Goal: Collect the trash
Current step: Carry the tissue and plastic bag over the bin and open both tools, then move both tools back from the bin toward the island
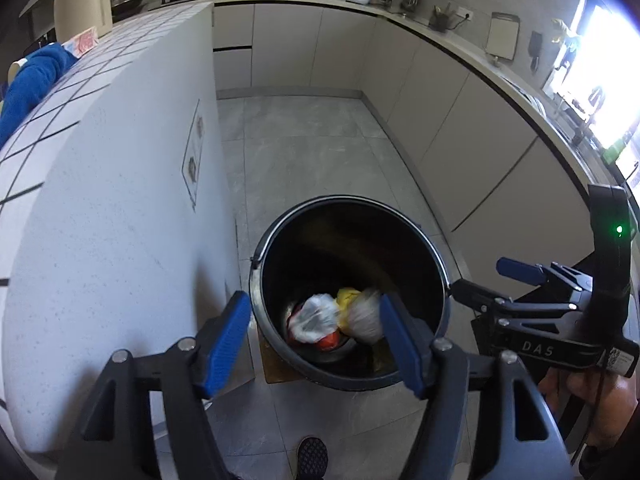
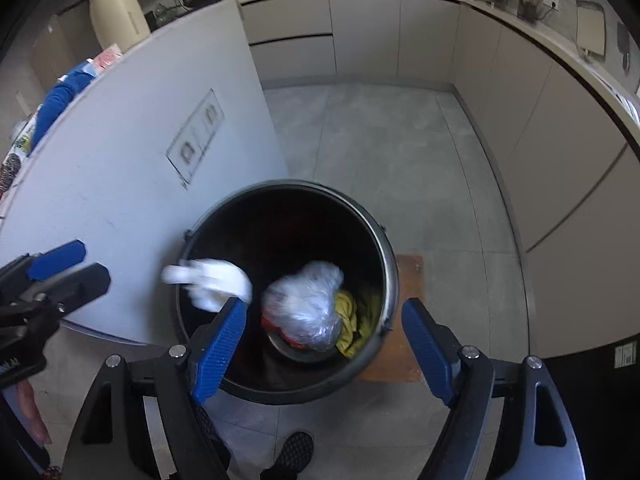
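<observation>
A black round trash bin [image 1: 416, 380] [image 2: 390, 280] stands on the floor beside the white island. Inside lie a clear plastic bag [image 1: 314, 316] [image 2: 306, 304], a yellow wrapper [image 1: 347, 295] [image 2: 348, 316] and something red [image 1: 327, 342]. A blurred white crumpled paper [image 2: 212, 282] is in mid-air over the bin's left rim; in the left wrist view it shows blurred [image 1: 364, 316] inside the bin's mouth. My left gripper [image 1: 314, 344] is open and empty above the bin. My right gripper [image 2: 322, 350] is open and empty above the bin; it also shows in the left wrist view [image 1: 494, 284].
The white island wall [image 1: 120, 240] is close on the left, with a blue cloth [image 1: 32, 80] on its tiled top. A wooden board [image 2: 404, 320] lies under the bin. Cabinets [image 1: 480, 120] run along the back and right. A dark shoe [image 2: 294, 452] is below.
</observation>
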Available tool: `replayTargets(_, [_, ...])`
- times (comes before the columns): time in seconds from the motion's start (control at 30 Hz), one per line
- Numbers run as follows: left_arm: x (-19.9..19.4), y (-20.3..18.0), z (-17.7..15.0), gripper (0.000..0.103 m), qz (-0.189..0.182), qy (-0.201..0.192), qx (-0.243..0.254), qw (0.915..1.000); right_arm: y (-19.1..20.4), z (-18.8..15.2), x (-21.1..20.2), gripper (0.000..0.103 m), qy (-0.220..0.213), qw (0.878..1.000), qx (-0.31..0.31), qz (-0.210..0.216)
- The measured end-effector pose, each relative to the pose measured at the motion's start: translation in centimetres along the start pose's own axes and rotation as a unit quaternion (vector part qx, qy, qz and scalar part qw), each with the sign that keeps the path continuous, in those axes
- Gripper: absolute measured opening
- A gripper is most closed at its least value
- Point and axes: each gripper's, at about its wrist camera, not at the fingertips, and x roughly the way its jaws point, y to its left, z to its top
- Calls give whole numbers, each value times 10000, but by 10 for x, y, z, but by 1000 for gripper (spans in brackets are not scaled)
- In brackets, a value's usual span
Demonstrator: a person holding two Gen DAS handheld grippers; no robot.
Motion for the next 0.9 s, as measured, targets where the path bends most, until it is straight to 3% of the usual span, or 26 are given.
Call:
replayTargets(0.13, [-5, -7, 2, 69, 91, -119, 66, 9999, -15, -4, -1, 84, 32, 9998, 176, -101])
replayTargets(0.2, [-7, -12, 2, 71, 112, -149, 107, 9998, -19, -4, -3, 97, 10, 9995, 254, -166])
replayTargets(0.27, [-8, -15, 3, 73, 136, -175, 176, 9996, -23, -3, -4, 103, 34, 9994, 307, -163])
replayTargets(0.6, [-12, -19, 9, 73, 176, -294, 230, 9991, -26, 4, -39, 103, -303, 9987, 254, -314])
replayTargets(0.9, [-40, -23, 16, 73, 189, -569, 234, 9979, -18, 14, -79, 103, -685, 9969, 188, -341])
